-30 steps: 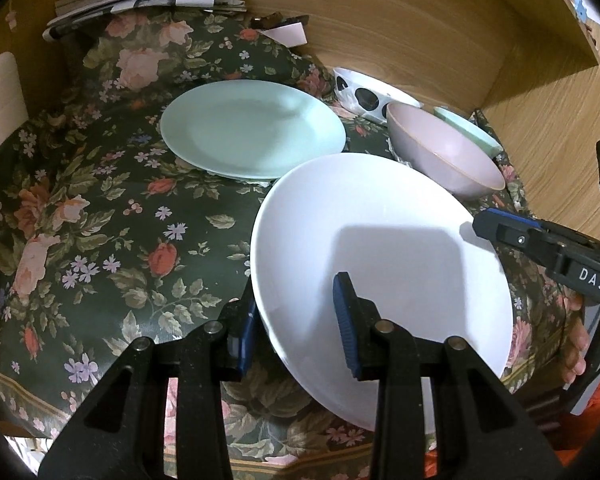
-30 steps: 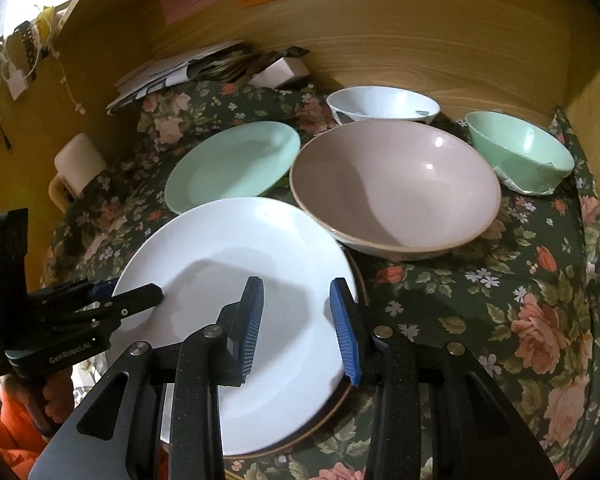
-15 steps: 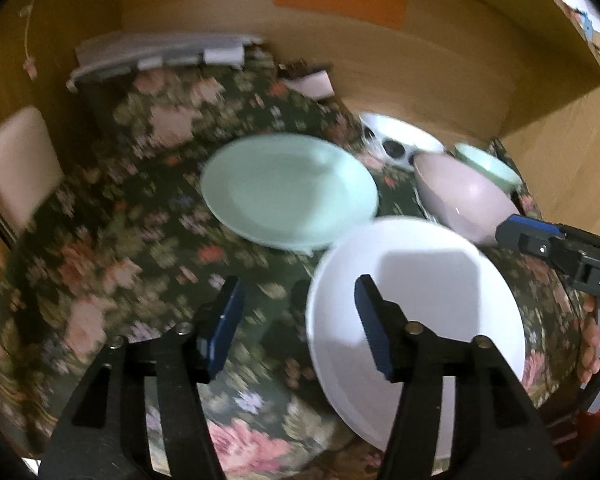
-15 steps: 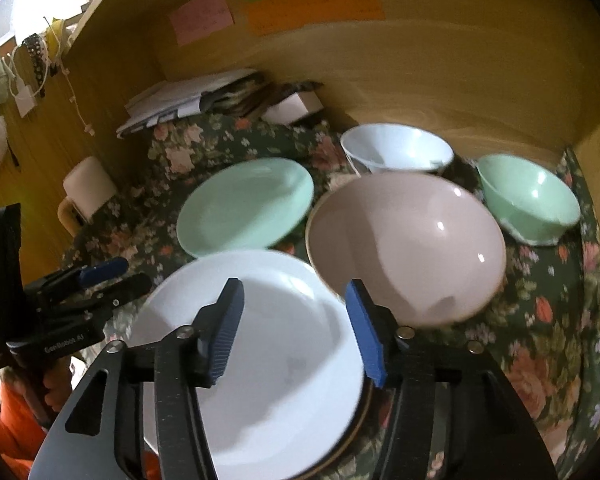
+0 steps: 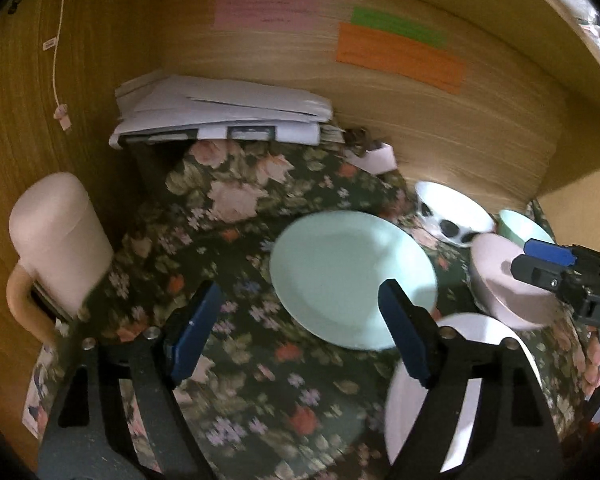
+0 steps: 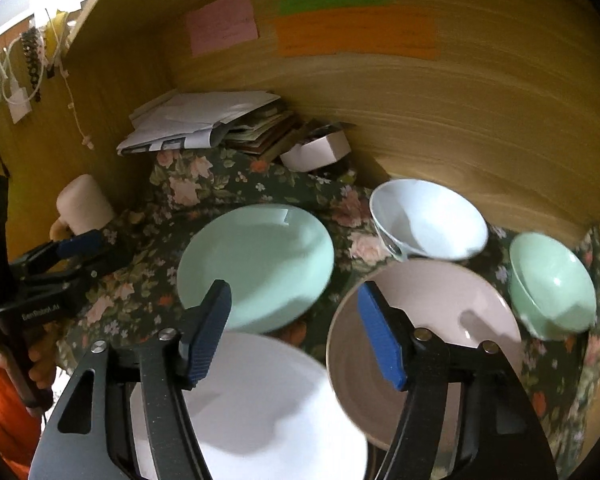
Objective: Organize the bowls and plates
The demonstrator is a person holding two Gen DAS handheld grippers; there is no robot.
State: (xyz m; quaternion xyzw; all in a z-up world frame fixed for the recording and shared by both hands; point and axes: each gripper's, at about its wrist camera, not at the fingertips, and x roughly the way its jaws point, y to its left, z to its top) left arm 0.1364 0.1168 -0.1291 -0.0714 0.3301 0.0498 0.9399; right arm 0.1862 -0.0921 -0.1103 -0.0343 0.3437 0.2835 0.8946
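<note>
A white plate [image 6: 256, 404] lies at the near edge of the flowered cloth [image 5: 236, 360]. Behind it lies a mint plate [image 6: 256, 266] [image 5: 352, 280]. To the right stand a large pink bowl [image 6: 440, 328], a white bowl [image 6: 430, 218] with dark spots outside, and a small mint bowl [image 6: 552, 284]. My left gripper [image 5: 300, 332] hangs above the cloth, its jaws opening with nothing between them. My right gripper [image 6: 294, 330] is above the white plate and the pink bowl's rim, its jaws opening and empty. Each gripper shows at the edge of the other's view.
A stack of papers [image 5: 220, 116] and a small white box [image 6: 316, 150] lie at the back against the wooden wall. A cream mug [image 5: 56, 240] stands at the left edge. Coloured notes [image 6: 356, 36] are stuck on the back wall.
Both grippers let go of the white plate's rim, opened wider and drew back and up. The plate now lies on the cloth; more of the back wall has come into view.
</note>
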